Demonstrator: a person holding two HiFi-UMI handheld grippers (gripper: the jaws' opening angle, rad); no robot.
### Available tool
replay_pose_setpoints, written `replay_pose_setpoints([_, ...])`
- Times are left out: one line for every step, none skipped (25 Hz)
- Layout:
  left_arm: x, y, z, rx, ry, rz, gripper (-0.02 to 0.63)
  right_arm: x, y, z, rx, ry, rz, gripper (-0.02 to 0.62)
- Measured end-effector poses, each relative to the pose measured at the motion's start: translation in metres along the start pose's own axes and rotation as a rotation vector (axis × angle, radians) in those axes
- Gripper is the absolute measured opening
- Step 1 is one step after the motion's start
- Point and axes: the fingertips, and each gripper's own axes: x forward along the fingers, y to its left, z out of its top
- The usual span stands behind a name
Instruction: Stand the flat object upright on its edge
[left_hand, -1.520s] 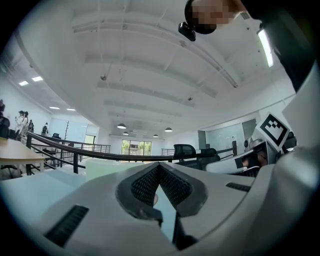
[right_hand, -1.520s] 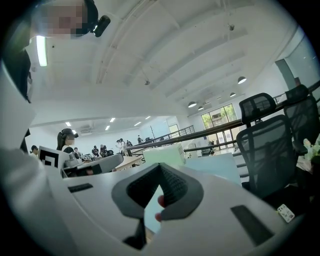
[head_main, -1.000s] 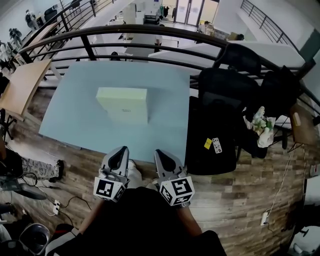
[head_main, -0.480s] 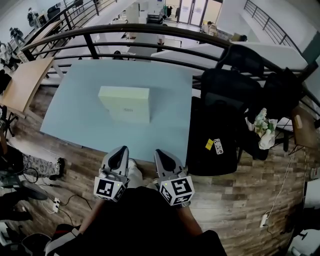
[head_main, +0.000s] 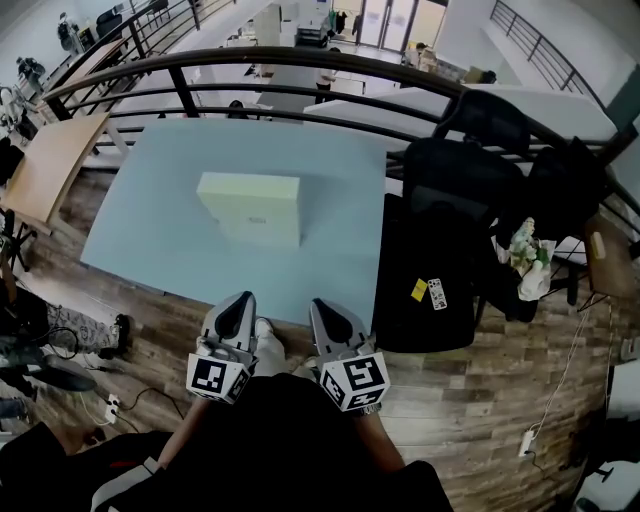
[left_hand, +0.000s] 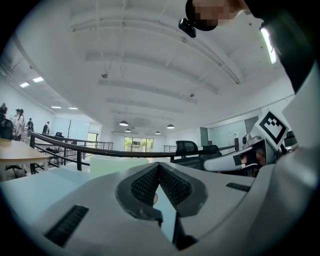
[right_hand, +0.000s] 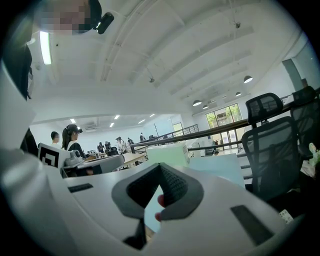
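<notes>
**One box lying flat, two clenched grippers short of it**

There is one task object: a single pale green flat box (head_main: 250, 207), lying on its broad face near the middle of the light blue table (head_main: 140, 215), a little towards the far-left side. A small dark mark sits on its near side wall, too small to read.

Two grippers hover at the table's near edge, well apart from the box. The left gripper (head_main: 243, 300) has its jaws clenched together with nothing between them, as its own view (left_hand: 159, 167) shows. The right gripper (head_main: 318, 306) is likewise closed and empty (right_hand: 160, 168). Each carries one marker cube, two in all (head_main: 218, 377) (head_main: 354, 381).

Right of the table stand at least two black office chairs (head_main: 440, 200); they overlap, so the exact count is unclear. The nearest bears one yellow tag (head_main: 415, 288) and one white label (head_main: 434, 291), both illegible.

A dark railing (head_main: 300, 62) curves past the table's far edge. In the right gripper view several people stand far off, too small to count.
</notes>
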Motion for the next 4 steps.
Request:
replay_pose_setpoints([0.0006,0.0004,0.0002,-0.002,-0.004,0.001,0.003,0.0005,-0.0008,-0.0001,0.000,0.000,-0.002,0.008])
replay_pose_setpoints([0.0012,0.0008,0.0005,-0.002,-0.006,0.001,0.003,0.0009,-0.0015,-0.0001,0.001,-0.001,-0.003,0.008])
replay_pose_setpoints([0.0017,0.0011,0.0008,0.001,-0.007,0.000,0.003,0.0014,-0.0022,-0.0001,0.001,-0.001,-0.004,0.008])
replay_pose_setpoints([0.0021,0.0014,0.0010,0.005,-0.008,-0.001,0.003,0.0018,-0.0028,-0.0002,0.001,-0.002,-0.006,0.008])
